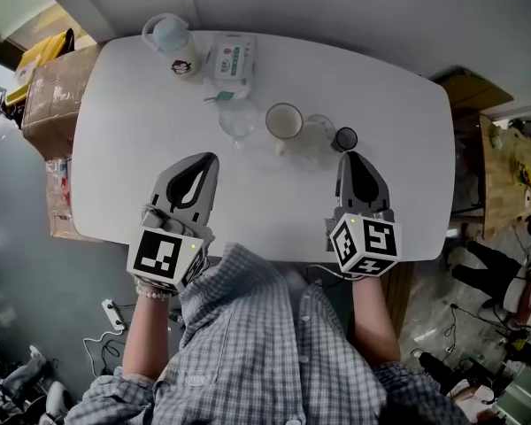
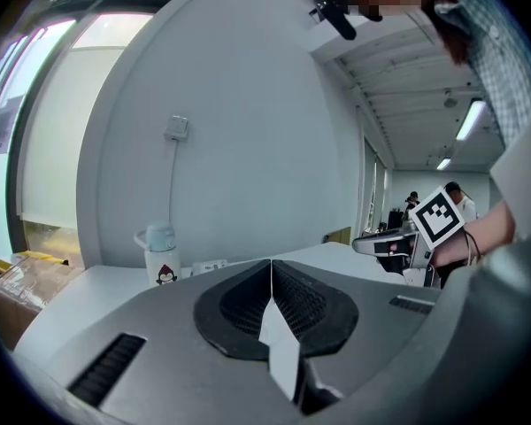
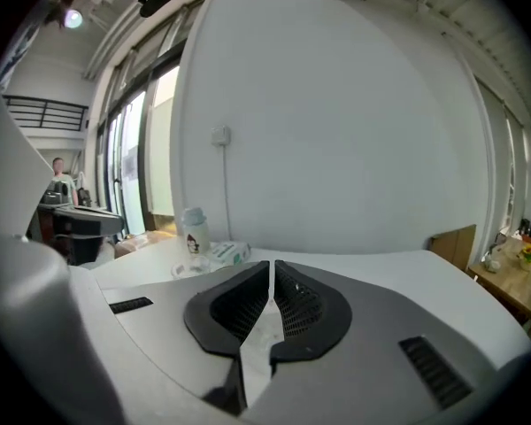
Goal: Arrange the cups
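Four cups stand in a row near the middle of the white table (image 1: 133,149): a clear glass (image 1: 238,122), a white mug (image 1: 284,121), a second clear glass (image 1: 319,132) and a small dark cup (image 1: 345,138). My left gripper (image 1: 212,158) is held above the table's near left part, its jaws shut with nothing between them. My right gripper (image 1: 346,156) is just in front of the dark cup, shut and empty too. In the left gripper view the jaws (image 2: 271,264) meet in a closed line; the right gripper (image 3: 272,264) shows the same.
A white bottle with a penguin print (image 1: 173,47) and a pack of wipes (image 1: 232,60) are at the table's far side, also visible as bottle (image 2: 162,259) and bottle (image 3: 193,228). A cardboard box (image 1: 53,96) is at the left, a wooden table (image 1: 509,166) at the right.
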The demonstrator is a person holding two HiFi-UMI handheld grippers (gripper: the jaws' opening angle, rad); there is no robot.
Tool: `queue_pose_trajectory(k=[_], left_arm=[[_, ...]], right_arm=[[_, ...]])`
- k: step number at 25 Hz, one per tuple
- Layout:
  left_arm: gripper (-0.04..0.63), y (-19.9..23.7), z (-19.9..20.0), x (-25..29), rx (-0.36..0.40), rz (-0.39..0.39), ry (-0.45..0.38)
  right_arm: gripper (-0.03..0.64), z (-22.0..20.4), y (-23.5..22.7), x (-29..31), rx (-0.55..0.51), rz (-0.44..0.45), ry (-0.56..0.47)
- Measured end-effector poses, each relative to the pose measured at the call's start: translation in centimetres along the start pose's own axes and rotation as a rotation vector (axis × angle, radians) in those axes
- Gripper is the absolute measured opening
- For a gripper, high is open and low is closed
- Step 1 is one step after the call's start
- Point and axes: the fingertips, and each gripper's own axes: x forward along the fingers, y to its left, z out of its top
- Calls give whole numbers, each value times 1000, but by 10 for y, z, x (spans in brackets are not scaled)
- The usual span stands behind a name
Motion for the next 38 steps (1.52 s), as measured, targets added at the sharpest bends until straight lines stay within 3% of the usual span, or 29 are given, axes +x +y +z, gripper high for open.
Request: queue_pose_trajectory(k=[8, 15, 38], left_arm=[[12, -15, 23, 5, 60, -54, -26], [12, -27, 41, 9, 79, -84, -66], [12, -32, 38, 13, 60, -104, -52]], right_arm=[[34, 53, 40, -21, -95, 79, -122], [34, 67, 59, -25, -204, 101, -162], [32, 62, 61, -22, -171, 124, -126]])
